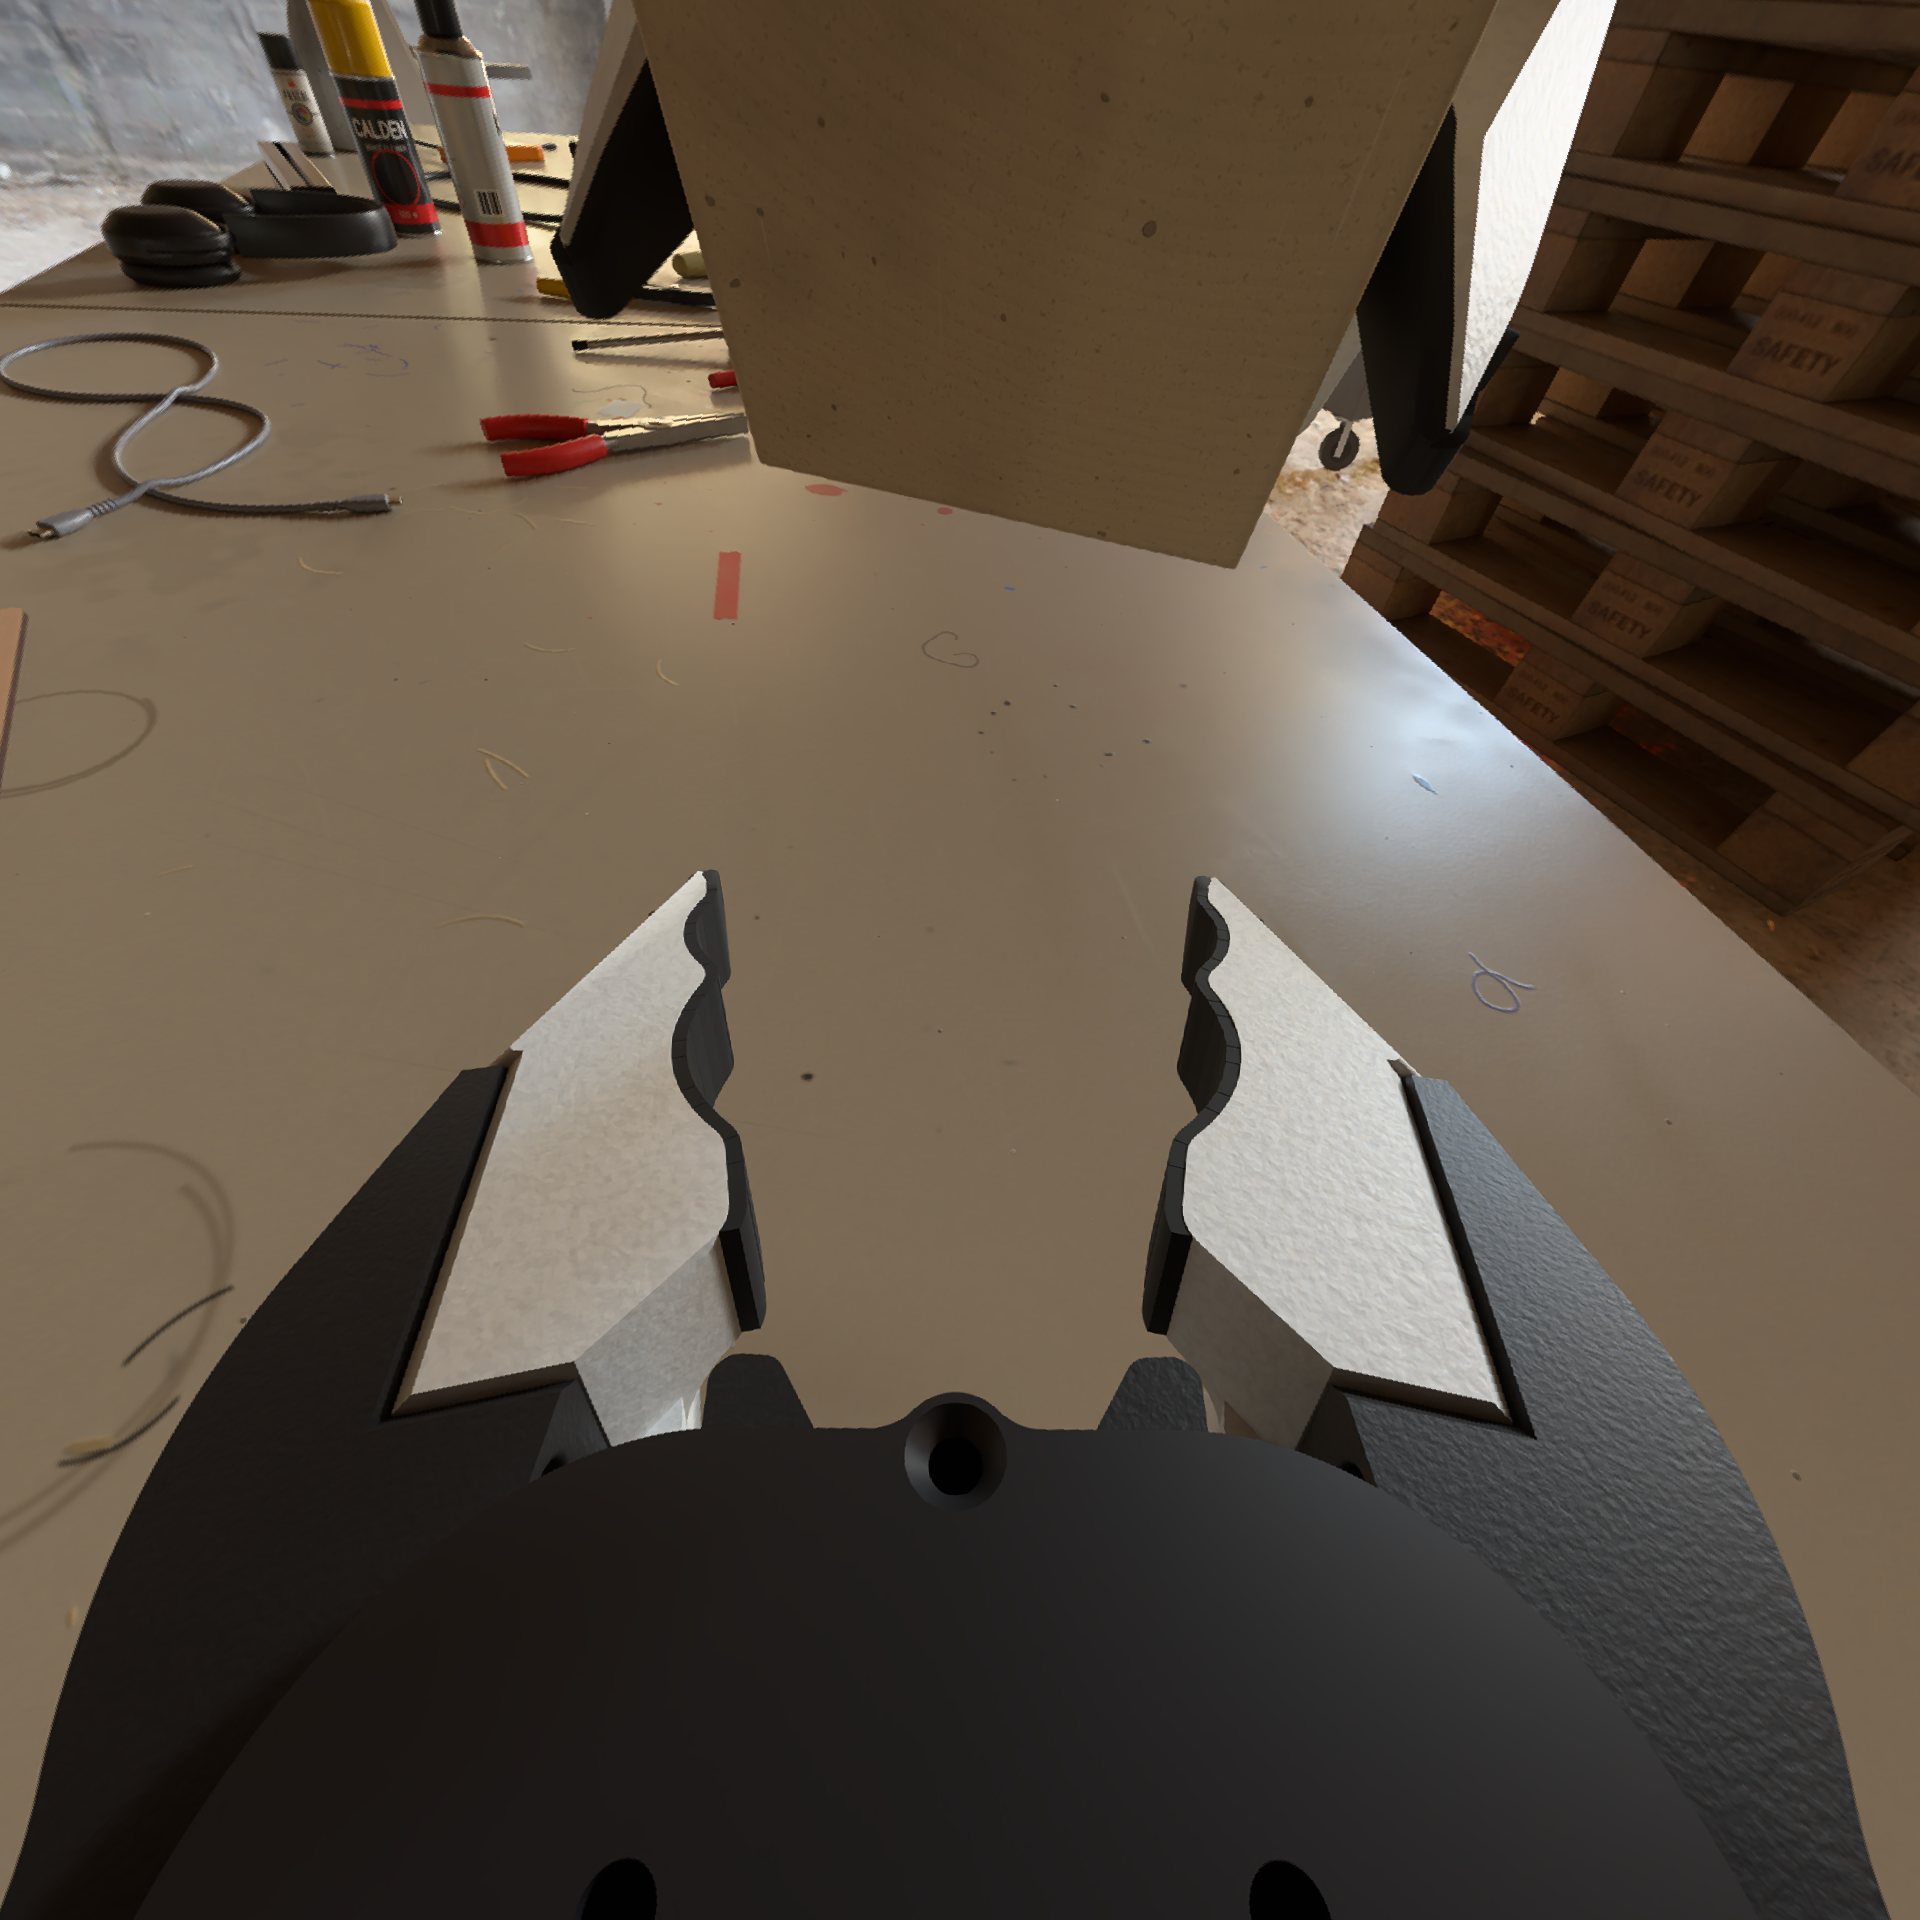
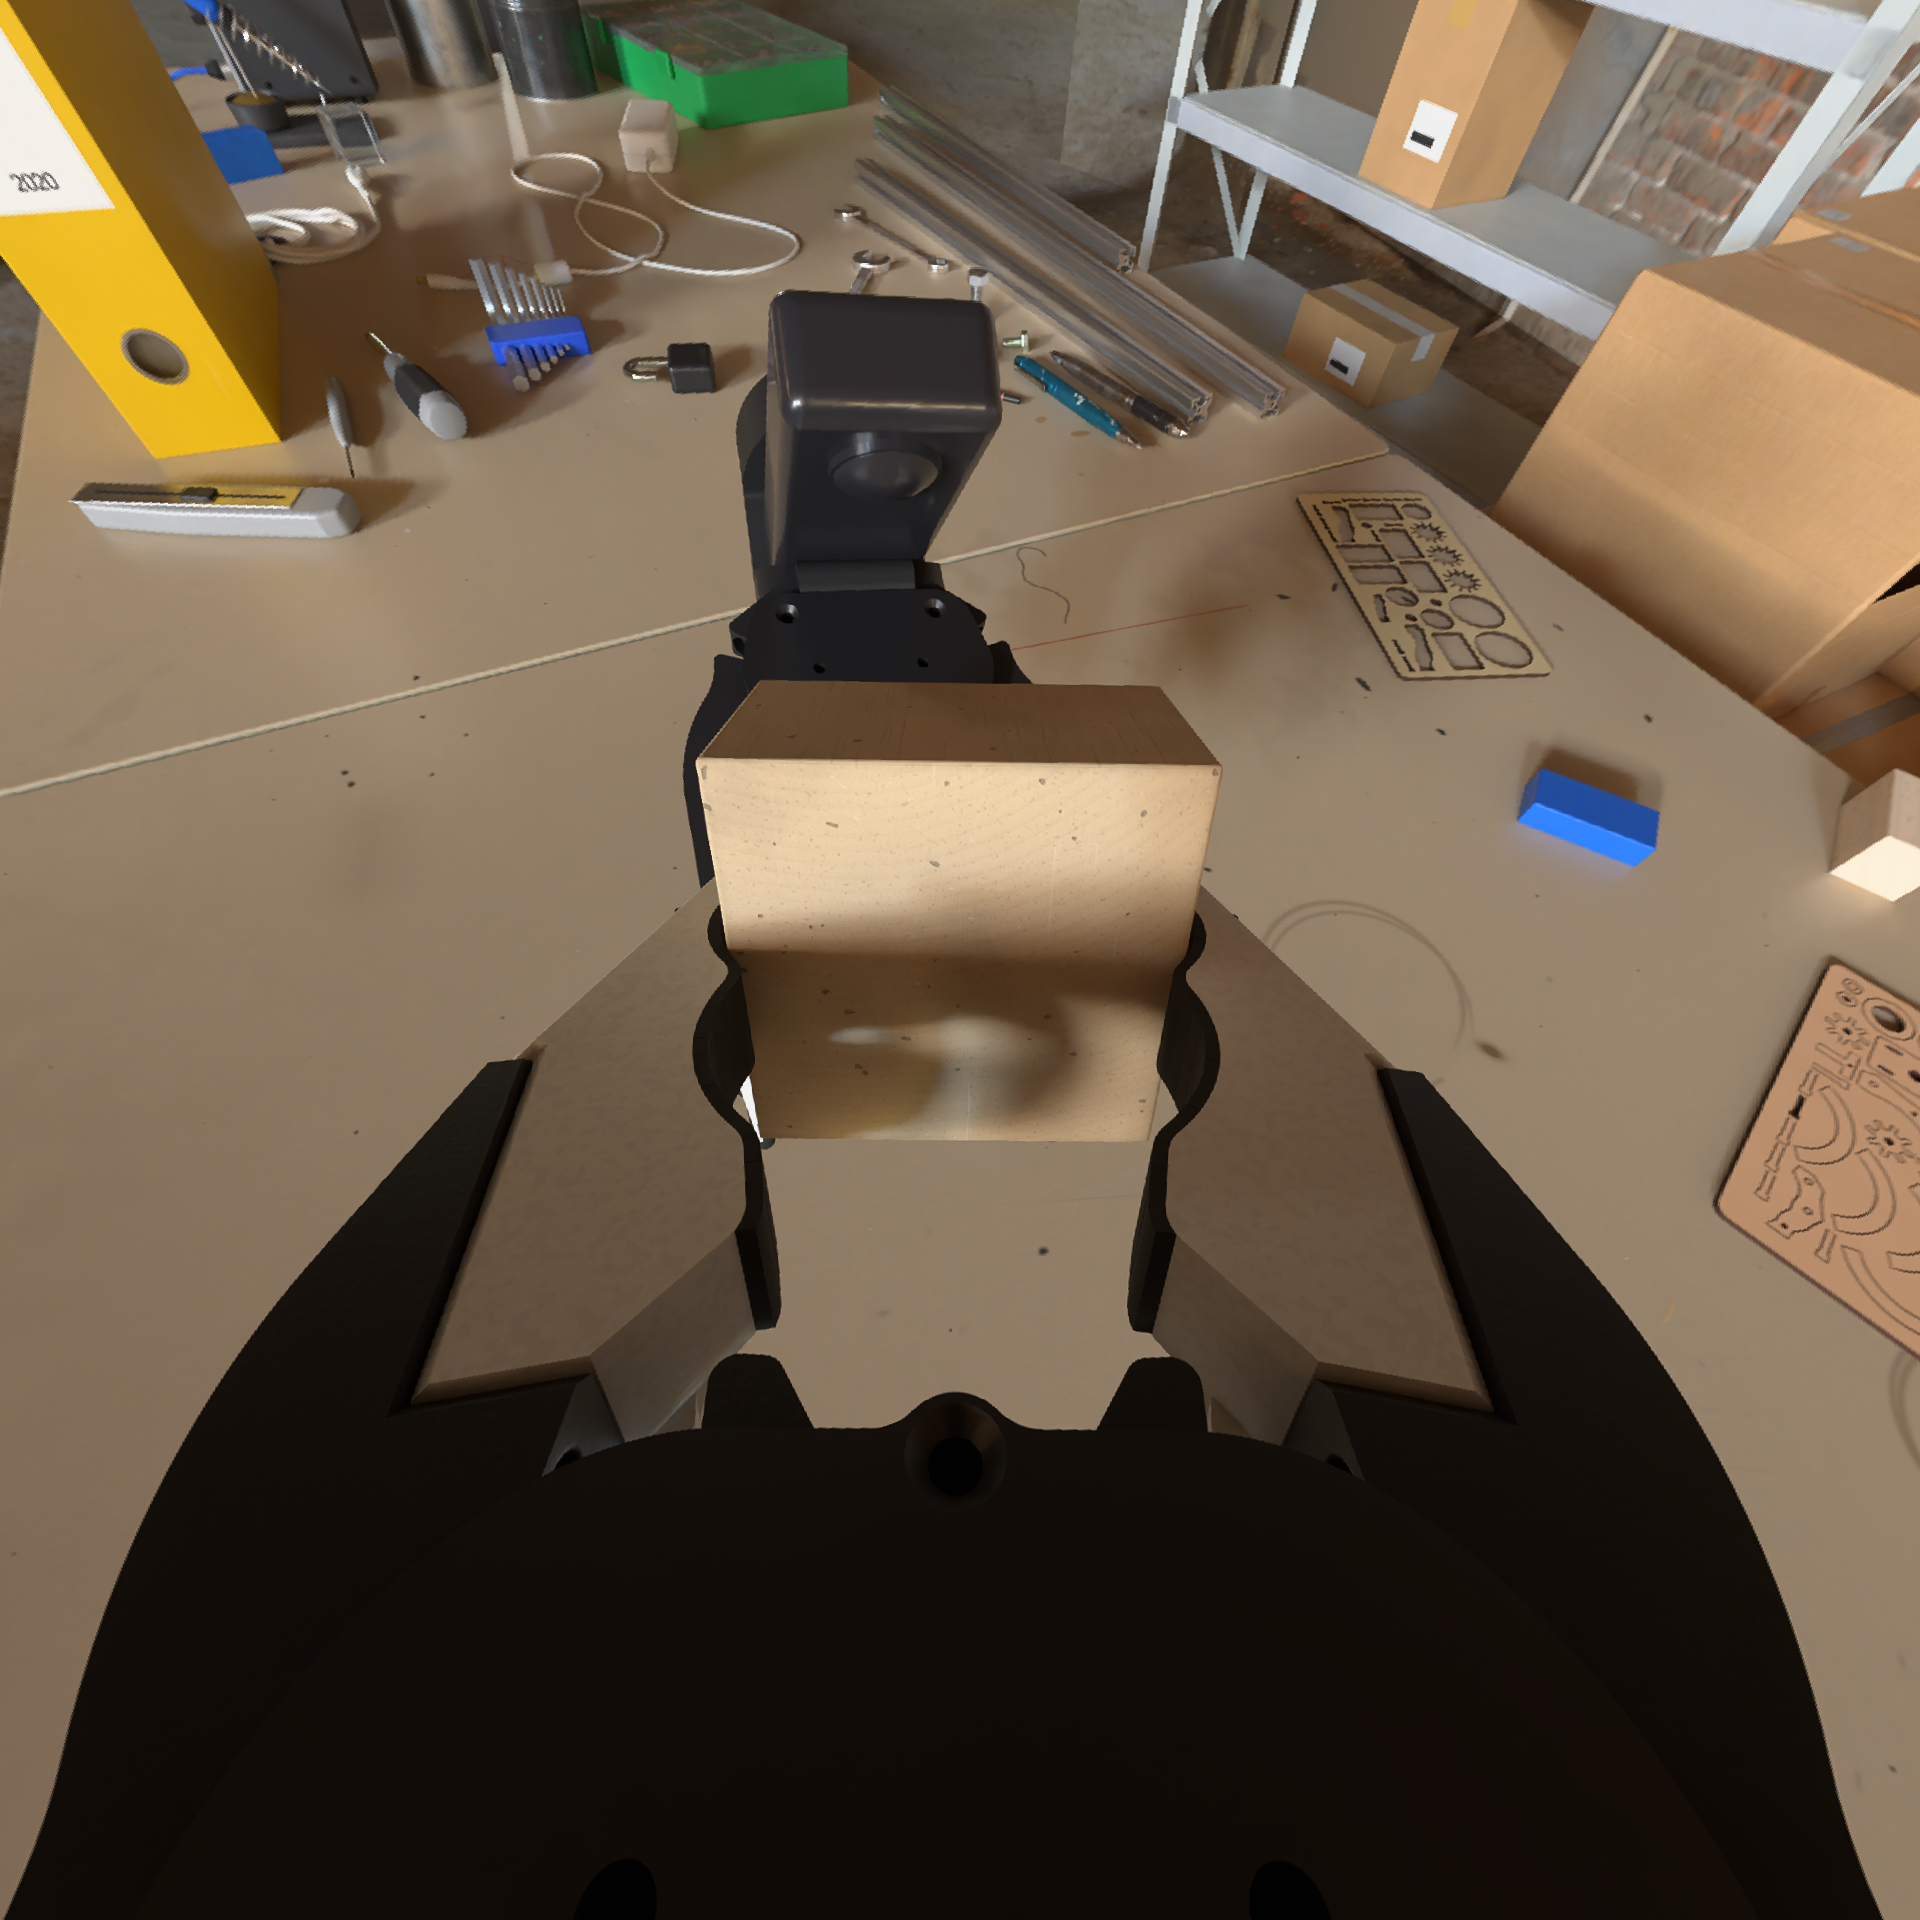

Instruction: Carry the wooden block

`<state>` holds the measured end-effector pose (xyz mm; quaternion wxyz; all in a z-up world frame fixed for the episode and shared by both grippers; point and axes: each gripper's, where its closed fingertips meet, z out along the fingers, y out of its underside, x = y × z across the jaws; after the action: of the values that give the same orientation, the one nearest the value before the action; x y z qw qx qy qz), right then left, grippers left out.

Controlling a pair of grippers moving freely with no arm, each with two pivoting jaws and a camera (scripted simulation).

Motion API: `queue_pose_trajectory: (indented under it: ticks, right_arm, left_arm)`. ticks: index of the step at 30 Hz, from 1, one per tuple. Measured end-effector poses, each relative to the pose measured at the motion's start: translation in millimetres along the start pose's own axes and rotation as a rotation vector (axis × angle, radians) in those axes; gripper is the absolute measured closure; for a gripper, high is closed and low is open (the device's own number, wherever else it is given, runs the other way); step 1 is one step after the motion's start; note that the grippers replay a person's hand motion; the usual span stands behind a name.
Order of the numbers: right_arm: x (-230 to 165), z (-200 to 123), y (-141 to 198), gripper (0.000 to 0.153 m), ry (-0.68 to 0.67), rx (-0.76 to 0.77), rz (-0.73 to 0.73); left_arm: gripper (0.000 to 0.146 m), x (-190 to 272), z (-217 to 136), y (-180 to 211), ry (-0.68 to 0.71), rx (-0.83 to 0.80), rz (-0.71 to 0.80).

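Two grippers over a cluttered workbench (image 2: 312, 935), one loaded

Wooden block (image 2: 956, 914) clamped between the right gripper (image 2: 956, 935) fingers, raised clear of the bench; left gripper (image 1: 954, 883) spread wide, empty, facing the block from below; small blue block (image 2: 1588, 818) lies well apart on the bench

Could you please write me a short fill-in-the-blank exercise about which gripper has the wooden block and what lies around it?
1. The wooden block is clamped by the ____ gripper.
2. The left gripper holds ____.
3. The small block on the table is coloured ____.
4. The pliers have ____ handles.

Missing words: right; nothing; blue; red
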<state>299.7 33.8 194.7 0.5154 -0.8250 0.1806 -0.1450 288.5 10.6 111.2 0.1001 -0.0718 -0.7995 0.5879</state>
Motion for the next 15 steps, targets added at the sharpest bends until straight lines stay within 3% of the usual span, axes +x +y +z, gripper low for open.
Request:
queue_pose_trajectory:
  ticks: [5,9,12,15]
  right_arm:
    - [0.3,-14.4,-21.3,0.073,0.019,0.107,-0.014]
    - [40.5,-93.0,-31.8,0.073,0.314,0.204,-0.006]
    - [99.2,-172.3,12.0,0.073,0.678,0.164,0.113]
    - [139.6,-205.5,86.6,0.073,0.754,0.067,0.342]
  left_arm:
    - [0.057,0.0,0.0,0.0,0.0,-0.001,-0.001]
    - [0.058,0.1,-0.4,0.2,0.001,-0.005,0.0]
    - [0.058,0.5,0.6,-0.2,0.001,0.0,-0.005]
    - [0.058,1.5,1.6,-0.4,0.005,0.001,-0.006]
